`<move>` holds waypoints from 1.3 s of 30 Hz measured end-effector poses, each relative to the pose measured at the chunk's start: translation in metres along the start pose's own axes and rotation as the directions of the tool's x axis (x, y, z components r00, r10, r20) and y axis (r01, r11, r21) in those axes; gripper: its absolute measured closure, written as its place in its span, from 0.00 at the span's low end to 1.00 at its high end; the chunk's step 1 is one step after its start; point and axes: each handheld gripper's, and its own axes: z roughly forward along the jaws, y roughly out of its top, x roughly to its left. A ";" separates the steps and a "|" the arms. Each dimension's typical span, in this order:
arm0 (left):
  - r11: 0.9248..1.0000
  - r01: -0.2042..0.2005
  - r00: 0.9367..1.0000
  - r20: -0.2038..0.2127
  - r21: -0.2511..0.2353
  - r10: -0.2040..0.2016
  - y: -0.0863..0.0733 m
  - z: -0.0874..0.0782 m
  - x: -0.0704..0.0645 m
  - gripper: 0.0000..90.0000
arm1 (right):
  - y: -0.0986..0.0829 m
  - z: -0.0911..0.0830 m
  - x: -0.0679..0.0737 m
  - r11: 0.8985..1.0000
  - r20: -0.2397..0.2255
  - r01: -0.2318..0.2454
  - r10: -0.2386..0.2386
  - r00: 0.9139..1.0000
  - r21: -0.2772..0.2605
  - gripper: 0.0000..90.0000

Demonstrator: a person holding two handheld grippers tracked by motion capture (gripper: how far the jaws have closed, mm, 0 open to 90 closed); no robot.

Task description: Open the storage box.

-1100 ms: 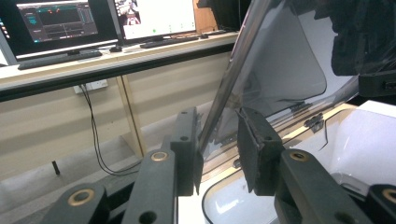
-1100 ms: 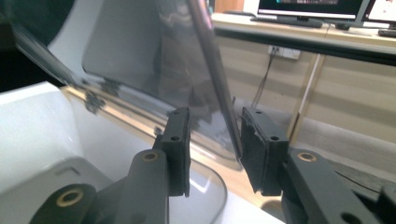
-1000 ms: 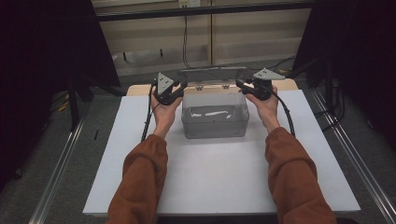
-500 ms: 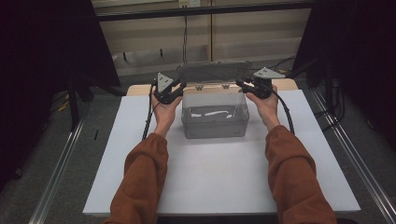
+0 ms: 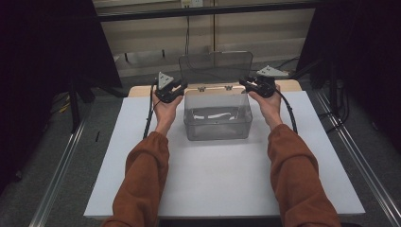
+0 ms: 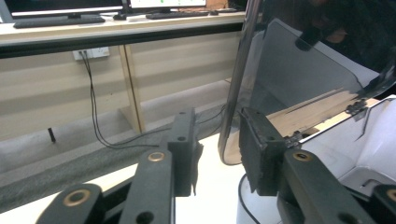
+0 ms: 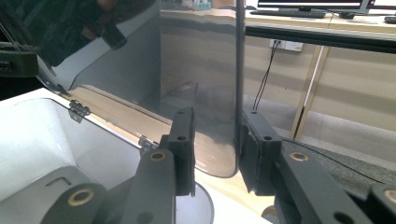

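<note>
Clear box [image 5: 216, 120] sits mid-table, lid [image 5: 215, 66] upright on rear hinges. Left gripper [image 5: 176, 90] and right gripper [image 5: 249, 85] jaws spread, straddling lid's side edges. Push evenly, avoid twisting hinges.

The box [image 5: 217, 120] is clear, grey-tinted plastic with a white strip visible inside, and its raised lid [image 5: 215, 65] is the same smoky transparent grey with small dark hinges. Both the left gripper [image 5: 176, 90] and the right gripper [image 5: 248, 84] are black, each topped by a light grey three-cornered plate and trailing a black cable; their jaws show brass-coloured rings at the pivots. The table [image 5: 213, 189] is plain white with a pale wood strip at its far edge, and the person's sleeves [image 5: 142, 179] are rust orange.
</note>
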 end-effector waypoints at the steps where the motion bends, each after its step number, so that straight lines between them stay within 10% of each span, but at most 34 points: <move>1: 1.000 0.012 1.000 0.005 0.004 -0.012 0.000 0.001 0.001 0.74 | 0.000 0.000 0.000 1.000 0.002 -0.003 0.003 1.000 0.001 0.75; 39: 0.984 0.131 0.989 0.053 0.117 -0.138 0.002 0.026 0.001 0.77 | 0.006 0.012 -0.007 0.994 0.028 -0.100 0.099 0.995 0.043 0.80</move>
